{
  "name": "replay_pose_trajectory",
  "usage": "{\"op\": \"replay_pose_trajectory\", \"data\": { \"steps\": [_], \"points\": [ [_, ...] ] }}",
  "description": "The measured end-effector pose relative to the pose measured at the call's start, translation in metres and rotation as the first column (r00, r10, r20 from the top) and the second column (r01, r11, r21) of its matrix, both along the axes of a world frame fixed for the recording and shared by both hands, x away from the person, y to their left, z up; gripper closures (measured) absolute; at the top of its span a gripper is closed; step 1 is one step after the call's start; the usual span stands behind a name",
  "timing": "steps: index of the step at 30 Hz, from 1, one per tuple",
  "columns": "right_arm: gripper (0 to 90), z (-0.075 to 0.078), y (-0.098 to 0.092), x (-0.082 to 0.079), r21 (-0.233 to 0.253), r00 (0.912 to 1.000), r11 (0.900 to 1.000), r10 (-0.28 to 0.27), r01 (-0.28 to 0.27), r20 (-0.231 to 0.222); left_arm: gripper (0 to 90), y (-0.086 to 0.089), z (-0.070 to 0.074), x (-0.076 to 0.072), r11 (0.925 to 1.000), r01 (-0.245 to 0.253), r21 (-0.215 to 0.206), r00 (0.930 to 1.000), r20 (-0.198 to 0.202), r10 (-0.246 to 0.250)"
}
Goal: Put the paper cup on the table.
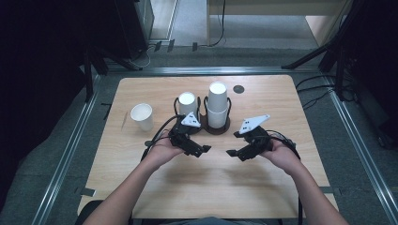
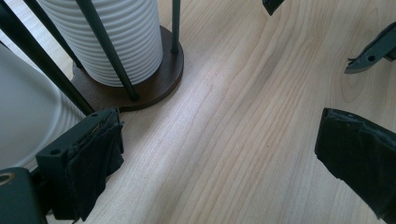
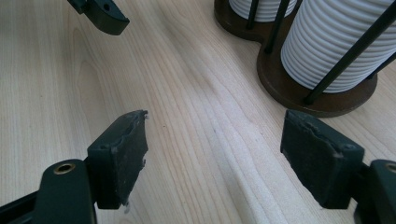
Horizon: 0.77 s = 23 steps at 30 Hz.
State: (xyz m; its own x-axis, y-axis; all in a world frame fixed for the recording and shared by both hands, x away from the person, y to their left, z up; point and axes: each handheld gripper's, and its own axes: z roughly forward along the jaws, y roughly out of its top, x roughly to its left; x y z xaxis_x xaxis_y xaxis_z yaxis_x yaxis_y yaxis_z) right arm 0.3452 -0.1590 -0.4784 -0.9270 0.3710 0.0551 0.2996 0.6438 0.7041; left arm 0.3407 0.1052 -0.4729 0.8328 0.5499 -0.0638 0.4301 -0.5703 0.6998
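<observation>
- Grippers: left gripper (image 1: 205, 150) and right gripper (image 1: 231, 153) low over near table (image 1: 263, 183), jaws wide, nothing held.
- Cup stacks (image 1: 218, 105) in holder (image 1: 217, 130) just beyond, lone cup (image 1: 142, 116) far left.
- Advice: approach top cup squarely, grip rim gently, lift straight up between rods.

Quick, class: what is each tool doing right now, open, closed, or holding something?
Left tool: open, holding nothing, above bare wooden table.
Right tool: open, holding nothing, near the cup holder.
</observation>
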Motion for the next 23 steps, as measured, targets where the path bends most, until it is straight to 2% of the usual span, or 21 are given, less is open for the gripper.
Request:
{"op": "replay_pose_trajectory", "data": {
  "steps": [23],
  "points": [
    [22.8,-0.0010,0.0003,-0.0013,-0.016,0.9999,1.000,0.011,-0.011,0.003,1.4,0.0008,-0.0029,-0.0002,0.9997,0.020,0.011,0.9998,0.000,-0.020]
  ]
}}
